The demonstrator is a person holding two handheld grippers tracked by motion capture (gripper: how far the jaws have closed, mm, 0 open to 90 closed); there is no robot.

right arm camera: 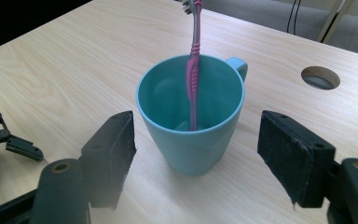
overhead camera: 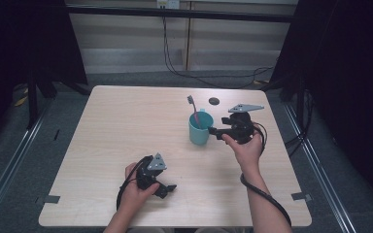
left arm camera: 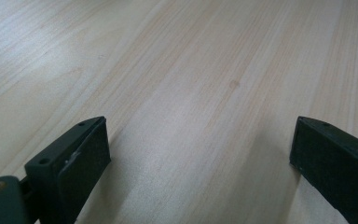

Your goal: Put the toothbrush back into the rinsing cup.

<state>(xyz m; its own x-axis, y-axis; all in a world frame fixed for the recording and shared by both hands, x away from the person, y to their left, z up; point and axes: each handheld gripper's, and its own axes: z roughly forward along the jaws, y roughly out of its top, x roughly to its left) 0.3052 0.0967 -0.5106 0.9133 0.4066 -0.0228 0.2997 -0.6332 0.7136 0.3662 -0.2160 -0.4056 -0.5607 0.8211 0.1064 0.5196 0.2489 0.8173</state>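
I start with the counter (overhead camera: 126, 126), pale wood and bare over most of its top, with a small round hole (overhead camera: 214, 101) near its far edge, right of centre. On it, toward the far right and just short of that hole, stands the teal mug (overhead camera: 200, 130), upright, handle turned away from my right claw (overhead camera: 215, 131). That claw sits level with the mug, just beside its right-hand wall, jaws spread wide and holding nothing; in the right gripper view the two pads flank the mug with clear gaps on both sides, so I judge nothing is touching yet. My left claw (overhead camera: 167, 188) rests low near the near edge, left of centre, well apart from the mug, also spread wide and empty, with bare wood between its jaws in the left gripper view. Smallest is the pink toothbrush (overhead camera: 193, 112), standing in the mug with its handle end on the bottom and its bristle head leaning out over the rim. The risks as I see them: if I close off-centre, one pad meets the wall first and shoves the mug sideways or tips it; the mug tapers toward its base, so a low squeeze could slip; and any jolt could swing the loose toothbrush round the rim or flip it out onto the counter.
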